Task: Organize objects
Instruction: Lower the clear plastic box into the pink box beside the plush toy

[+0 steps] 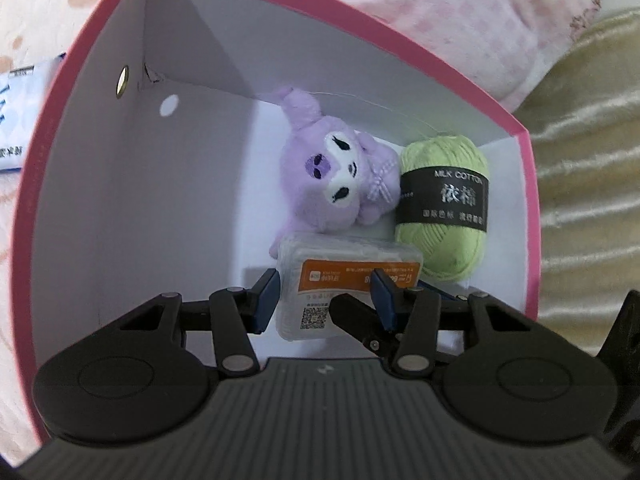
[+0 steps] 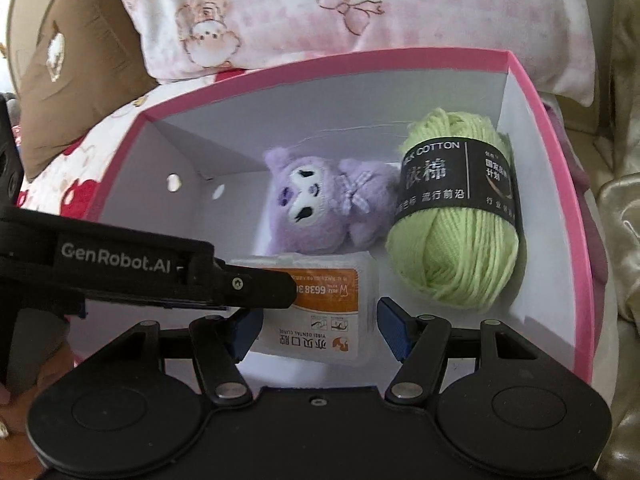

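Note:
A pink-rimmed white box (image 1: 360,28) (image 2: 320,66) holds a purple plush (image 1: 332,176) (image 2: 316,208) at the back. A green yarn ball (image 1: 444,208) (image 2: 456,232) lies to its right. In front of them lies a clear case with an orange label (image 1: 352,250) (image 2: 340,320), flat on the box floor. My left gripper (image 1: 324,300) hangs just over the case, open, with its right finger across the label. My right gripper (image 2: 320,328) is open and straddles the case's near half; I see no pad pressing. The left gripper's finger (image 2: 200,272) crosses in front.
The box rests on pink patterned bedding (image 2: 280,8), with a brown cushion (image 2: 76,60) at the back left and cream satin fabric (image 1: 592,160) to the right. A blue-and-white packet (image 1: 24,120) lies outside the left wall. The box floor's left half (image 1: 160,220) is bare.

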A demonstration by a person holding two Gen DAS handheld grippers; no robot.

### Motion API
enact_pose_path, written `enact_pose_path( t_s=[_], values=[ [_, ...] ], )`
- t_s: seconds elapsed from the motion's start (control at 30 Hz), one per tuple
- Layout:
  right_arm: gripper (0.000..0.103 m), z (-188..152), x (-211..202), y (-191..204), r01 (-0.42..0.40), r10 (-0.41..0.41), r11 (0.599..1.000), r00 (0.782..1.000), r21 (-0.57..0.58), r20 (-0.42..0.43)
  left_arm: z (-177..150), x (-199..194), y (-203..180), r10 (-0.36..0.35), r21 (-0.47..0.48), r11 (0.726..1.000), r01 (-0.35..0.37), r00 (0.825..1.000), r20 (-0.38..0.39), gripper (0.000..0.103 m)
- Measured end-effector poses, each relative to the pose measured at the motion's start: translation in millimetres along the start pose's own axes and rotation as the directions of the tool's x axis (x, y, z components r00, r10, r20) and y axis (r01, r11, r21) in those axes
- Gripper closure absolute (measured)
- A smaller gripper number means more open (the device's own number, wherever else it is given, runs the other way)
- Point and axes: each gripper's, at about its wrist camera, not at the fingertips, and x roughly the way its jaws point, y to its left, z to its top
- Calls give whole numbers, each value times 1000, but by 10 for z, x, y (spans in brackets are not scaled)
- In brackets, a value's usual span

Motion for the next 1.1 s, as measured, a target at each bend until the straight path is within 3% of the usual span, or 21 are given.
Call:
enact_pose_path(
  t_s=[0.4, 0.53, 0.83, 1.03, 1.1],
  values=[
    [43, -9, 27, -14, 34, -33, 999, 999, -28, 22, -25, -77, -29, -9, 30, 1000, 8, 999, 32, 52],
    [43, -54, 16, 33, 51, -48, 997, 998, -61, 48, -79, -160, -64, -47, 9, 999, 47, 999, 20, 49],
    [44, -105, -7, 63, 79, -72, 991, 995, -106, 72, -145, -134, -210, 131, 169, 974, -149, 985, 112, 49],
    [42, -187, -5, 15, 51, -49, 992, 999, -112, 22, -176, -39, -48, 93, 98, 990, -98, 994, 51, 52],
    [43, -205, 7, 0, 39, -38, 994, 999, -105, 12, -207, -10, -62, 72, 98, 992, -76, 996, 45, 58]
  ],
)
